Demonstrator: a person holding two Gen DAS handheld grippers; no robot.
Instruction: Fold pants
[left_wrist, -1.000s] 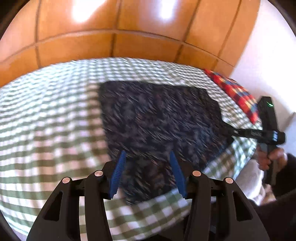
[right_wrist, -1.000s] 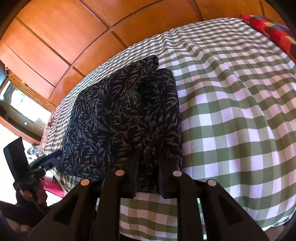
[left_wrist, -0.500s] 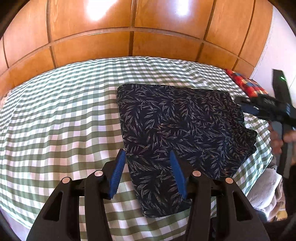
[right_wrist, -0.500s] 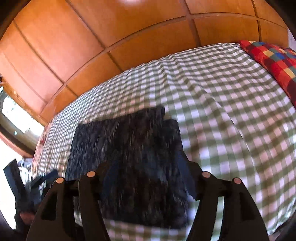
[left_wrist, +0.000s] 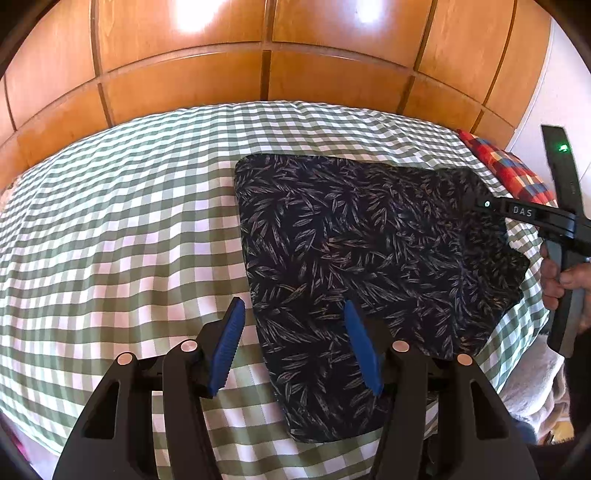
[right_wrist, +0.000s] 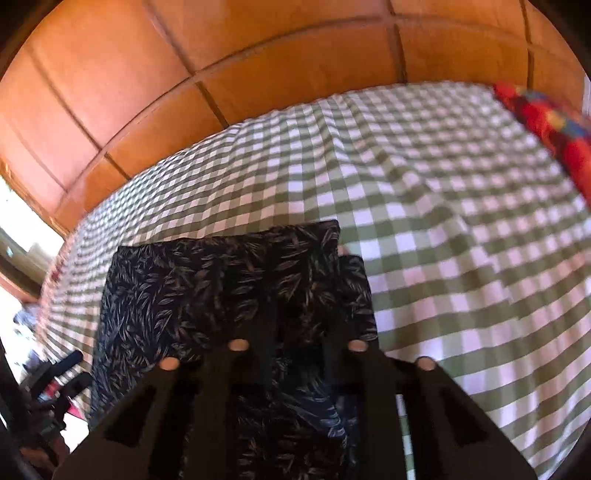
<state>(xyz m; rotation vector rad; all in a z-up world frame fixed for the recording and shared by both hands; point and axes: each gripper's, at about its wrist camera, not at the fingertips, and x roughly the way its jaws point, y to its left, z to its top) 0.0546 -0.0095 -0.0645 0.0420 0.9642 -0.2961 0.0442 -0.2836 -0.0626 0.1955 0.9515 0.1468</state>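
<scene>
**Tech 1:** Two views to log. What does the left wrist view give?

**Tech 2:** The left hand-held gripper (left_wrist: 292, 306) is released. Its ribbed blue pads (left_wrist: 229, 343) have just been opening a little and straddle the near left edge of the pants (left_wrist: 369, 251), above the cloth and not pressing on it. The pants lie folded flat on the bed (left_wrist: 129, 221), a dark leaf-print slab with straight edges. The right hand-held gripper (left_wrist: 484, 204), held in a hand (left_wrist: 554, 273), reaches over the far right corner.

**Tech 1:** And the right wrist view?

**Tech 2:** It is blurred. It shows what the first hides: a stepped far edge where a lower layer juts out on the right. The jaws have just been closing and stand clenched; against the dark print I cannot tell if cloth is pinched.

**Tech 1:** Clearance?

**Tech 2:** Wide green-checked cover lies free left of the pants and beyond them, up to the panelled wood wall (left_wrist: 221, 74). A red plaid cushion (left_wrist: 506, 166) bounds the far right.
</scene>
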